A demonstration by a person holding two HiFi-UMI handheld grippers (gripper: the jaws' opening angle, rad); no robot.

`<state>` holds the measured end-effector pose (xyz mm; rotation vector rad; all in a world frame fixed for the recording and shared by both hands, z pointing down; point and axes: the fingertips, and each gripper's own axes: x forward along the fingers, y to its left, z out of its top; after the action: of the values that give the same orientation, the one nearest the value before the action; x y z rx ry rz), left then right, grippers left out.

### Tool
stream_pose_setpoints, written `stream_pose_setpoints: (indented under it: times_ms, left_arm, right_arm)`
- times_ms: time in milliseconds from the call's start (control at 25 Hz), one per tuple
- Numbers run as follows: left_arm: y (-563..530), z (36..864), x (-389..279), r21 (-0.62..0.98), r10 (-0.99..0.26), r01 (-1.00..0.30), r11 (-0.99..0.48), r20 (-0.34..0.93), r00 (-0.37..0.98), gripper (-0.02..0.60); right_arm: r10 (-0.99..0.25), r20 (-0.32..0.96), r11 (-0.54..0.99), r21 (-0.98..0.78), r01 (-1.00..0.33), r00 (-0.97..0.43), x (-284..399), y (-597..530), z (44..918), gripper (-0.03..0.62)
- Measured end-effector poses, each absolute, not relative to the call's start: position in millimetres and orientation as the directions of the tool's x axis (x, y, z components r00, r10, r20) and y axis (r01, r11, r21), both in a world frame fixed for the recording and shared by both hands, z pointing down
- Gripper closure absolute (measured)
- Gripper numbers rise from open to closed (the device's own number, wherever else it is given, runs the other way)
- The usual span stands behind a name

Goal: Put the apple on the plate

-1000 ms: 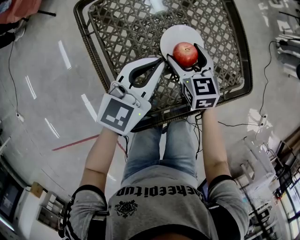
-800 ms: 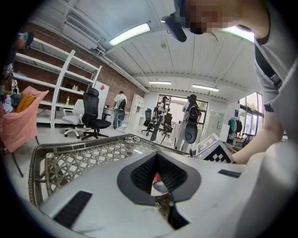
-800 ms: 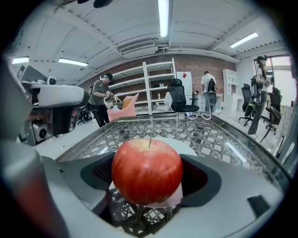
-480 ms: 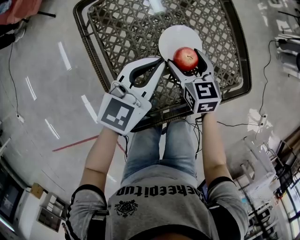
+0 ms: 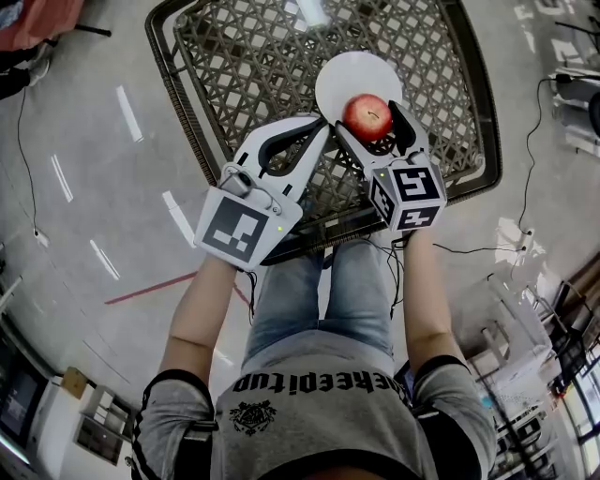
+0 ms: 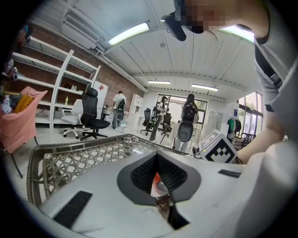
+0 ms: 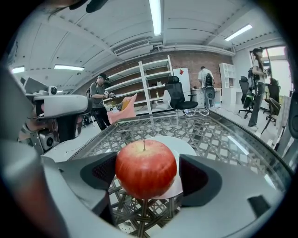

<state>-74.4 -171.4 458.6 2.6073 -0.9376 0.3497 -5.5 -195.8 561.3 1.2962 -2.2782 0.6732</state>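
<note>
A red apple hangs between the jaws of my right gripper, which is shut on it. The apple is just above the near edge of a white plate on the wicker table. In the right gripper view the apple fills the gap between the dark pads, with the plate beneath and behind it. My left gripper is shut and holds nothing, its tips just left of the apple. In the left gripper view only a red sliver of the apple shows past the closed jaws.
The table is a brown wicker lattice under a glass top with a raised rim. A pale object lies at its far edge. Office chairs, shelves and people stand around the room. Cables trail on the floor to the right.
The apple in the right gripper has shifted slightly toward me, over the plate's near edge. The left gripper has stayed where it was.
</note>
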Motion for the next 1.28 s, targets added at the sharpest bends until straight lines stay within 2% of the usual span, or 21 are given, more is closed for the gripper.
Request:
stream_pose_setpoints:
  times_ms: [80, 160, 840, 1280]
  left_arm:
    - [-172.6, 459.8, -73.6, 0.237, -0.565, -0.651, -0.721, 0.341, 0.751, 0.563]
    - [-172.7, 459.3, -73.0, 0.238, -0.566, -0.651, -0.721, 0.34, 0.751, 0.563]
    - [-178.4, 456.6, -83.4, 0.242, -0.576, -0.663, -0.708, 0.345, 0.741, 0.563]
    - [-173.6, 462.1, -82.4, 0.238, -0.58, -0.671, -0.703, 0.355, 0.733, 0.563]
  right_arm:
    - [-0.656, 0.584, 0.447, -0.209, -0.87, -0.478, -4.5, -195.7, 561.9, 0.198]
    - [-0.653, 0.585, 0.454, -0.207, -0.867, -0.481, -4.3, -196.0, 561.9, 0.201]
    - [-0.69, 0.527, 0.506, -0.14, -0.851, -0.496, -24.0, -238.5, 547.9, 0.191]
    - [-0.693, 0.525, 0.479, -0.176, -0.86, -0.494, -14.6, -230.4, 561.6, 0.185]
